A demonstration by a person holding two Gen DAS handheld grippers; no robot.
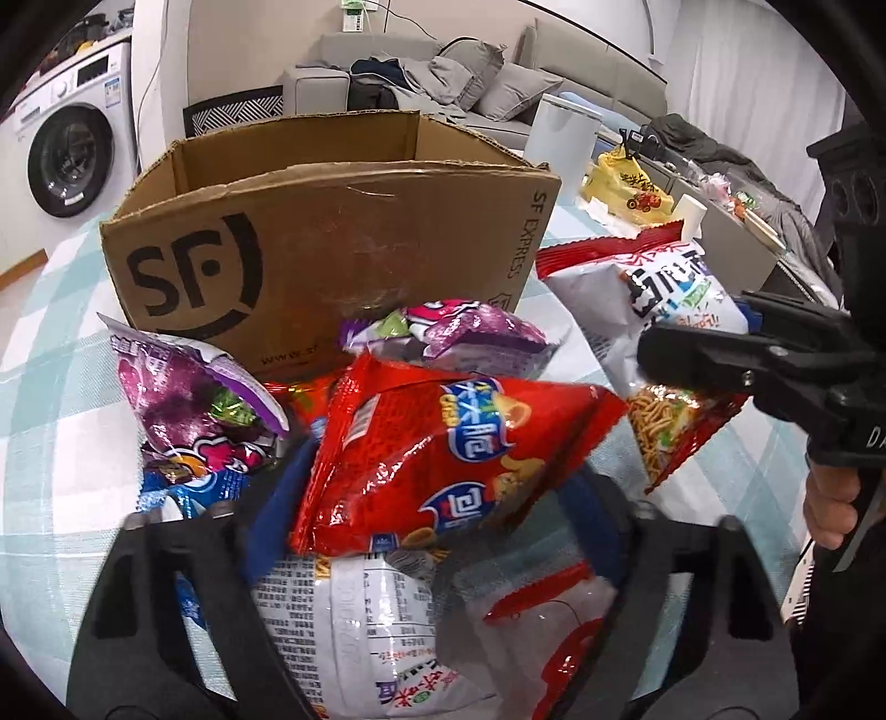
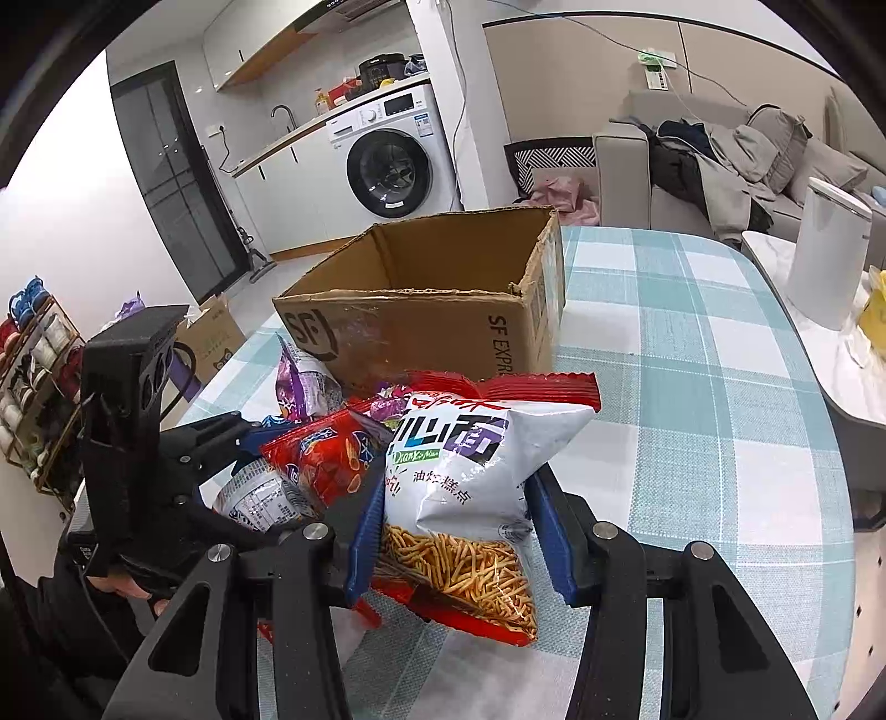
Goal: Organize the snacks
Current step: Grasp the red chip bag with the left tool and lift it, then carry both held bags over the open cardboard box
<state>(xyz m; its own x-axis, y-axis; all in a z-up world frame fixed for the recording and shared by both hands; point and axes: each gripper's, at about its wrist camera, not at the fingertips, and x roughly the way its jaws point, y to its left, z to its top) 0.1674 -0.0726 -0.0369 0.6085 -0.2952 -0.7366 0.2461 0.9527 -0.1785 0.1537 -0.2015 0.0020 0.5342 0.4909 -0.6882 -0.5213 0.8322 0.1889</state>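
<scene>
Left wrist view: the left gripper (image 1: 426,498) clamps the red snack bag (image 1: 443,443) over a white packet (image 1: 365,626), before the cardboard box (image 1: 332,243). Rightward, the right gripper (image 2: 454,515) squeezes the white noodle-snack bag (image 2: 470,459) on the checked tablecloth (image 2: 720,443).

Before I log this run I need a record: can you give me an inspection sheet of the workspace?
Surface: checked tablecloth, mostly bare right of the box.
Job's things: open cardboard box; red snack bag; white noodle-snack bag; purple bags.
Clutter: white canister, yellow bag.
Grippers: left gripper around the red bag; right gripper around the white bag.
Cables: wall cable.
Surroundings: washing machine, sofa.
</scene>
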